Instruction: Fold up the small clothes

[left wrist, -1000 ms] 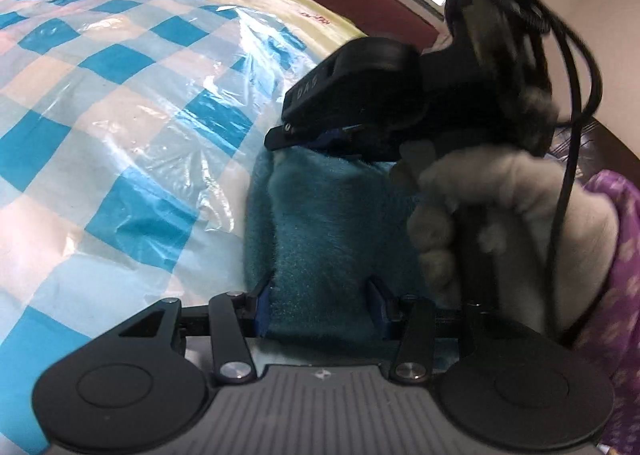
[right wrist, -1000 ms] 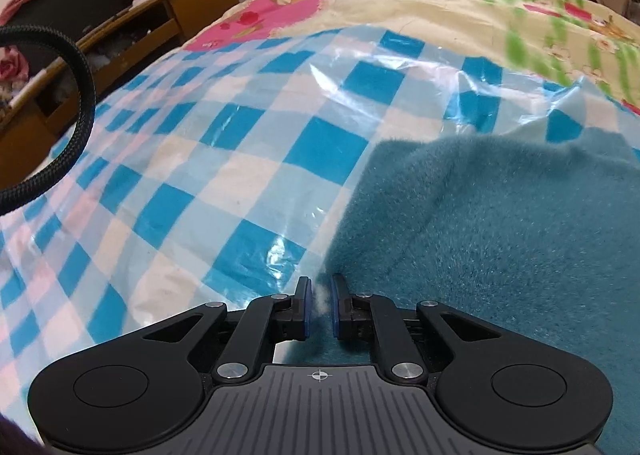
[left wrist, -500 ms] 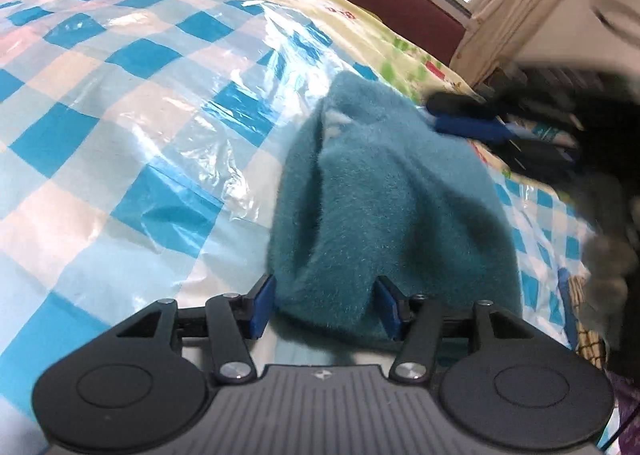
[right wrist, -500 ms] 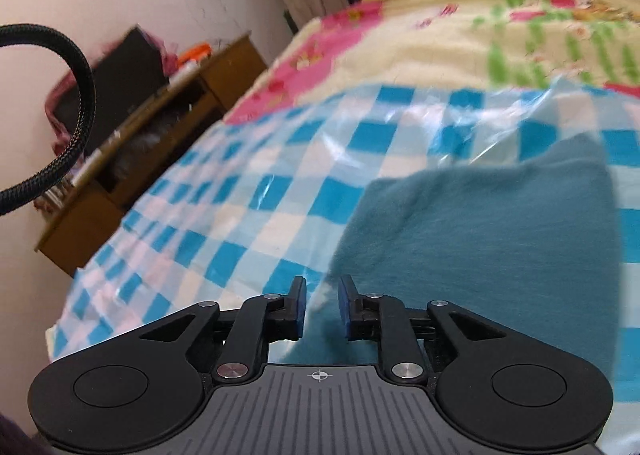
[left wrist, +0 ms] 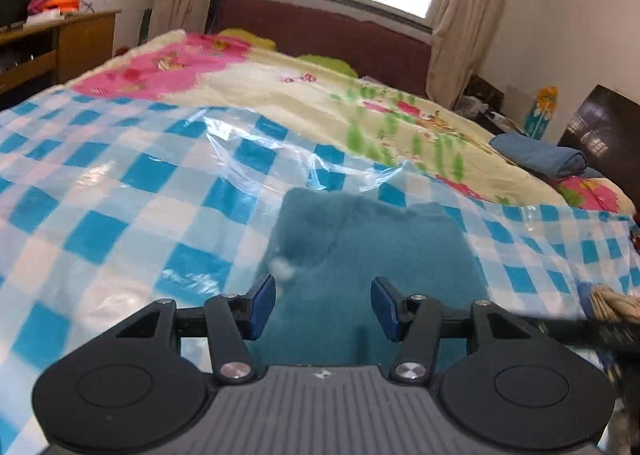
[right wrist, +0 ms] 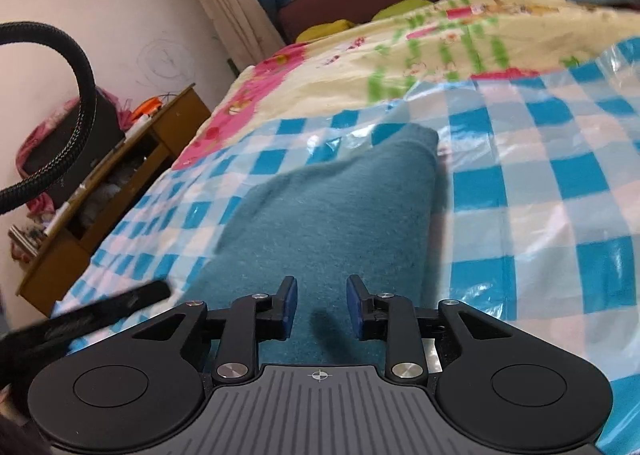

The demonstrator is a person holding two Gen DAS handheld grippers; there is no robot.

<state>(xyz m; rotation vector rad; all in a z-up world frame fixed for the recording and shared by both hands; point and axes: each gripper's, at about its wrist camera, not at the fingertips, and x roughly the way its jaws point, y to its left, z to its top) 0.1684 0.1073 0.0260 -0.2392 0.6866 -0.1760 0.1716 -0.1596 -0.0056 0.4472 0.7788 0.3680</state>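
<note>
A fluffy teal garment [left wrist: 372, 255] lies folded on the blue-and-white checked plastic sheet [left wrist: 132, 191] that covers the bed. My left gripper [left wrist: 324, 307] hovers over the garment's near end, open, with nothing pinched between its blue pads. In the right wrist view the same garment [right wrist: 332, 215] stretches away from me. Above its near end, my right gripper [right wrist: 322, 307] has its jaws opening, and nothing is between them. The left gripper's body shows as a dark blur [right wrist: 100, 315] at the lower left of that view.
A floral quilt [left wrist: 320, 95] covers the far half of the bed, in front of a maroon headboard [left wrist: 340, 35]. A folded blue cloth [left wrist: 540, 157] lies at the bed's far right. A wooden cabinet [right wrist: 120, 183] stands left of the bed. A black cable [right wrist: 76, 127] loops at the left.
The right gripper let go of the garment's edge, opened and drew back. The left gripper lifted off the garment and backed away. The garment now lies flat and free.
</note>
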